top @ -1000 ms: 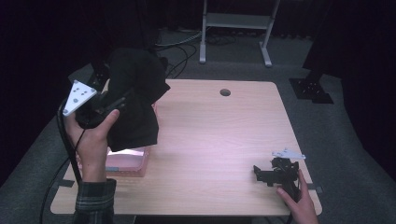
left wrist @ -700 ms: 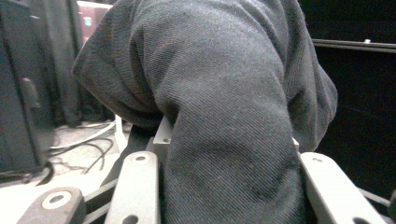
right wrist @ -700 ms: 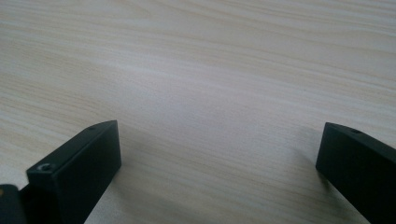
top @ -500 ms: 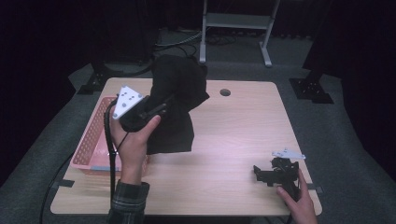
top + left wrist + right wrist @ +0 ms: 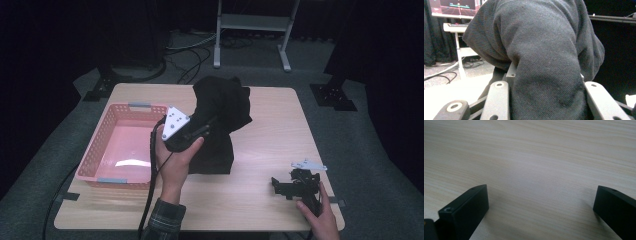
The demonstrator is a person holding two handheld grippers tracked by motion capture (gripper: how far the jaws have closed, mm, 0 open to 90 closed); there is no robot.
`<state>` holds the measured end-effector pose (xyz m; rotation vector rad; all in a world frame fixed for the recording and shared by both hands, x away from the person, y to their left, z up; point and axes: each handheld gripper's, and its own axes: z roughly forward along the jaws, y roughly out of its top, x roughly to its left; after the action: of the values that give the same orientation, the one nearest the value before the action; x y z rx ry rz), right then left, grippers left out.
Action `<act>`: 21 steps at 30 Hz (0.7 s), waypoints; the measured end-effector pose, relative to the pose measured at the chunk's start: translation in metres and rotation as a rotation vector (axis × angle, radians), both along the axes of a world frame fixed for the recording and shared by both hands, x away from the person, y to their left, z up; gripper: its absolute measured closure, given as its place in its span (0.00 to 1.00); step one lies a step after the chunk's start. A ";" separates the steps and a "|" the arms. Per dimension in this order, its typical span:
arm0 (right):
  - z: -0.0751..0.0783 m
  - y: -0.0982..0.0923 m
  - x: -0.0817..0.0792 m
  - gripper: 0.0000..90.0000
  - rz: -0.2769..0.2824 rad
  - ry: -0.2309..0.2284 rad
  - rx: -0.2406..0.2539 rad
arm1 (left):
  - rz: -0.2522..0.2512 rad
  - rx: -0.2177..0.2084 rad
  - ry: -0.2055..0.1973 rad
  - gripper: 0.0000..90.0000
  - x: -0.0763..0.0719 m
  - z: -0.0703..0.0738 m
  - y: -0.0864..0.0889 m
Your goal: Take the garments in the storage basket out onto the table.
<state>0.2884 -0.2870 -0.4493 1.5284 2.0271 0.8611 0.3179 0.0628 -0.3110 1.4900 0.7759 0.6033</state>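
Hanging from the left gripper [image 5: 202,131], the dark grey knitted cloth garment [image 5: 220,117] has been carried from above the pink plastic slatted basket [image 5: 107,125] to the middle of the light wooden table [image 5: 270,145], where its lower edge now touches the board; this suggests that the garment is out of the basket and will soon be laid down. The jaws are closed tight on a thick fold of it, which rises in front of the gripper's camera. The right gripper [image 5: 295,186] rests on the table near the right corner, well apart, its jaws wide with nothing between them.
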 end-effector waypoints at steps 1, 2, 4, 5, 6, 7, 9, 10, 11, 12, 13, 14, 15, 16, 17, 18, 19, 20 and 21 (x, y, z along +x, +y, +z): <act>0.000 0.000 0.000 0.00 0.000 0.000 0.000 | -0.004 -0.004 0.009 0.64 0.001 -0.005 -0.002; 0.000 0.000 0.000 0.00 0.000 -0.001 0.001 | -0.008 -0.007 0.016 0.64 0.001 -0.010 -0.005; 0.000 0.000 0.000 0.00 0.000 -0.001 0.001 | -0.012 -0.007 0.029 0.64 0.003 -0.019 -0.010; 0.000 0.000 0.000 0.00 0.000 -0.001 0.001 | -0.013 -0.008 0.033 0.64 0.003 -0.024 -0.012; 0.000 0.000 0.000 0.00 0.000 -0.001 0.001 | -0.015 -0.006 0.040 0.64 0.003 -0.029 -0.014; 0.000 0.000 0.000 0.00 0.000 -0.001 0.001 | -0.017 -0.001 0.044 0.64 0.004 -0.033 -0.017; 0.000 0.000 0.000 0.00 0.000 -0.001 0.001 | -0.022 0.017 0.058 0.64 0.005 -0.044 -0.023; 0.000 0.000 0.000 0.00 0.000 0.000 0.001 | -0.022 0.024 0.062 0.64 0.005 -0.047 -0.025; 0.000 0.000 0.000 0.00 0.000 0.000 0.001 | -0.022 0.036 0.069 0.64 0.006 -0.052 -0.027; 0.000 0.000 0.000 0.00 0.000 0.000 0.001 | -0.021 0.050 0.076 0.64 0.007 -0.056 -0.030; 0.000 0.000 0.000 0.00 0.001 0.000 0.001 | -0.020 0.060 0.086 0.64 0.008 -0.062 -0.033; 0.000 0.000 0.000 0.00 -0.001 0.001 0.003 | -0.021 0.064 0.093 0.64 0.009 -0.065 -0.035; 0.000 0.000 0.000 0.00 -0.001 0.001 0.003 | -0.028 0.074 0.105 0.64 0.010 -0.068 -0.038; 0.000 0.000 0.000 0.00 -0.001 0.001 0.002 | -0.032 0.084 0.115 0.64 0.011 -0.072 -0.040; 0.000 0.000 0.000 0.00 -0.001 0.001 0.002 | -0.035 0.094 0.122 0.64 0.012 -0.075 -0.042; 0.000 0.000 0.000 0.00 -0.001 0.001 0.002 | -0.034 0.105 0.130 0.64 0.013 -0.078 -0.044; 0.000 0.000 0.000 0.00 -0.002 0.002 0.003 | -0.032 0.112 0.134 0.64 0.014 -0.081 -0.045; 0.000 0.000 0.000 0.00 -0.002 0.002 0.003 | -0.031 0.118 0.140 0.64 0.015 -0.084 -0.047; 0.000 0.000 0.000 0.00 -0.002 0.002 0.004 | -0.030 0.119 0.145 0.64 0.016 -0.087 -0.048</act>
<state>0.2883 -0.2867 -0.4493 1.5334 2.0262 0.8633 0.3335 0.0144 -0.3980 1.6665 0.8401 0.5307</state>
